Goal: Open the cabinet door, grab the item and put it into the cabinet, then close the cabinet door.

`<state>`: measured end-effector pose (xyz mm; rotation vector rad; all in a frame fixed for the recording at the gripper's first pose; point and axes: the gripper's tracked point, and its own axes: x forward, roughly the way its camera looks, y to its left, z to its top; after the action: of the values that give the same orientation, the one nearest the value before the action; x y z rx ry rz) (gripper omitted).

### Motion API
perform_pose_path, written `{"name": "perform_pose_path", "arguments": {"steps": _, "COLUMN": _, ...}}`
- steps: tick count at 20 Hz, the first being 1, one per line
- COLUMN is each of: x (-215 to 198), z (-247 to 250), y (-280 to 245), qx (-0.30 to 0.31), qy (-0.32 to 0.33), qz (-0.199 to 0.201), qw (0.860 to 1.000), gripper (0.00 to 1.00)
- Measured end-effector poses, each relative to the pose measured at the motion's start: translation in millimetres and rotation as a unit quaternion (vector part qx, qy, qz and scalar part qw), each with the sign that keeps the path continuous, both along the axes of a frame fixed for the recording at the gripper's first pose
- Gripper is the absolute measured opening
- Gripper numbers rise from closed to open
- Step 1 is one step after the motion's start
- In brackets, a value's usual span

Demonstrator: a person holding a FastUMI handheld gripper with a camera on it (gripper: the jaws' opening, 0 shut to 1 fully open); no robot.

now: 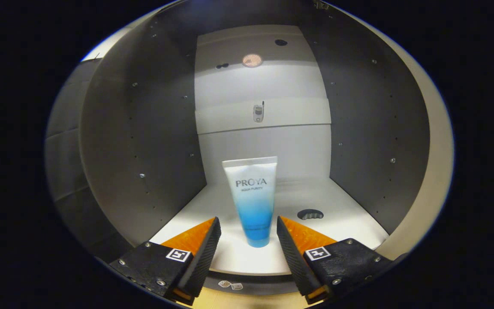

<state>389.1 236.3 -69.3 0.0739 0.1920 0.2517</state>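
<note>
A white-to-blue cosmetic tube (252, 199) stands upright on its cap on the white shelf floor (341, 223) inside the open cabinet. My gripper (248, 225) is open, with its fingers on either side of the tube's lower end. Neither finger touches the tube; a narrow gap shows on each side. The tube stands near the front of the shelf, with the fingertips (215, 229) level with its base.
Dark side walls (144, 141) enclose the cabinet left and right, with a white back panel (264, 141) behind the tube. A dark oval cut-out (310, 214) lies in the shelf floor to the right of the tube. The shelf's front edge (247, 271) runs under my fingers.
</note>
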Motion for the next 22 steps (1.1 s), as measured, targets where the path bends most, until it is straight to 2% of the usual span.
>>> {"name": "perform_pose_path", "arguments": {"steps": 8, "x": -84, "z": 41, "y": 1, "qx": -0.019, "qy": -0.039, "qz": -0.011, "qw": 0.999, "gripper": 0.93}}
{"name": "perform_pose_path", "arguments": {"steps": 17, "x": -206, "z": 62, "y": 3, "qx": -0.005, "qy": -0.051, "qz": -0.045, "qw": 0.998, "gripper": 0.93}}
{"name": "perform_pose_path", "arguments": {"steps": 22, "x": -277, "z": 66, "y": 4, "qx": 0.004, "qy": -0.048, "qz": -0.047, "qw": 0.998, "gripper": 0.93}}
